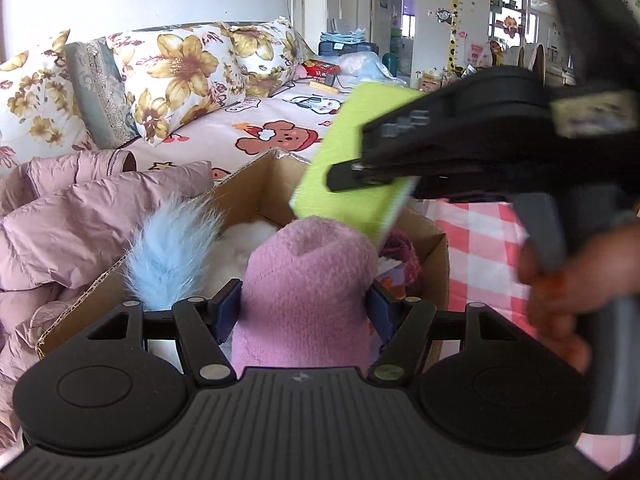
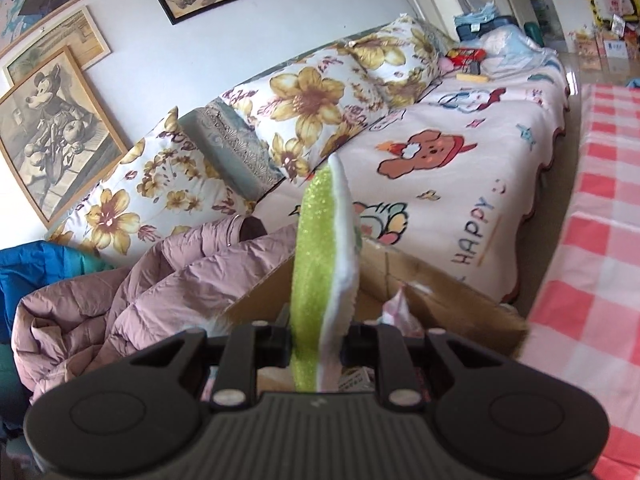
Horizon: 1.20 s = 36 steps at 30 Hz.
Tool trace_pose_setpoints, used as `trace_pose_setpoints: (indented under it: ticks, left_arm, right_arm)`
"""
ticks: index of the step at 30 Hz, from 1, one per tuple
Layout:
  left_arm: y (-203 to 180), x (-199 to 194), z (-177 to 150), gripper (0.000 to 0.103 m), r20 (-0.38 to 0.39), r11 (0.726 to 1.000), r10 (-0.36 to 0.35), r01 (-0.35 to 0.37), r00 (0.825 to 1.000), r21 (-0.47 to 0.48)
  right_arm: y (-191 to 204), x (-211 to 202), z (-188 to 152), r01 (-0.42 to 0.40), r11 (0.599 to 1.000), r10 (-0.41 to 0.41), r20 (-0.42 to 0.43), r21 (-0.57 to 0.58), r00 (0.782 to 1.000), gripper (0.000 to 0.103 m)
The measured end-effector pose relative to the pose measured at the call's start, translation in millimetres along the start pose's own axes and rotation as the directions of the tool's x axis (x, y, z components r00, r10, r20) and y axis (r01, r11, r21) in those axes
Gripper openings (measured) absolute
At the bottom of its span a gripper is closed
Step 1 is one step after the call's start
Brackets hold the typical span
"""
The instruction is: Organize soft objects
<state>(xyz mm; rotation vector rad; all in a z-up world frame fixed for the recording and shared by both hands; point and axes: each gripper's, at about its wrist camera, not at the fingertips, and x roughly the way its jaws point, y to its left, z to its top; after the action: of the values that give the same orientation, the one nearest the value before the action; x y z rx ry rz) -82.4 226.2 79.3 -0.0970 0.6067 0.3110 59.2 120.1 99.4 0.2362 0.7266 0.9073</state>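
Left gripper [image 1: 302,304] is clamped on a pink sock [image 1: 308,276], held upright just above the near edge of the box [image 1: 256,184], presumably for dropping in. Right gripper [image 2: 316,344] is pinched tight on a green sponge [image 2: 320,248], edge-on between its jaws, poised over the box's far side. Blue fur [image 1: 172,252] and white fluff already lie inside, ahead of the left gripper.

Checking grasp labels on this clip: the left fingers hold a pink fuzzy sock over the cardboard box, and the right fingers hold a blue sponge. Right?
Not quite: the sponge is yellow-green with a white side, not blue, as the right wrist view shows. The rest stands: the left gripper holds the pink fuzzy sock over the cardboard box, and the right gripper holds the sponge.
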Motion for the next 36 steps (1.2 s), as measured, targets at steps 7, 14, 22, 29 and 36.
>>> trace_pose_setpoints:
  ticks: [7, 14, 22, 29, 36]
  left_arm:
    - [0, 4, -1, 0.092, -0.01, 0.999, 0.02, -0.019, 1.0, 0.047]
    - [12, 4, 1, 0.103, -0.022, 0.999, 0.041, -0.041, 0.999, 0.013]
    - [14, -18, 2, 0.103, 0.019, 0.999, 0.026, -0.025, 0.999, -0.023]
    - [2, -34, -3, 0.103, 0.031, 1.0, -0.023, 0.023, 0.999, 0.0]
    - [-20, -57, -15, 0.103, 0.056, 0.996, -0.088, 0.086, 0.995, 0.038]
  right_arm:
    - [2, 36, -4, 0.053, 0.998, -0.055, -0.072, -0.027, 0.996, 0.073]
    - [1, -2, 2, 0.122, 0.991, -0.122, 0.011, -0.055, 0.993, 0.082]
    - [-7, -84, -2, 0.251, 0.968, -0.247, 0.159, -0.007, 0.956, 0.086]
    - [-6, -136, -45, 0.464, 0.886, -0.451, 0.221, -0.006, 0.865, 0.095]
    - [4, -182, -94, 0.57, 0.821, -0.552, 0.266, 0.013, 0.79, 0.095]
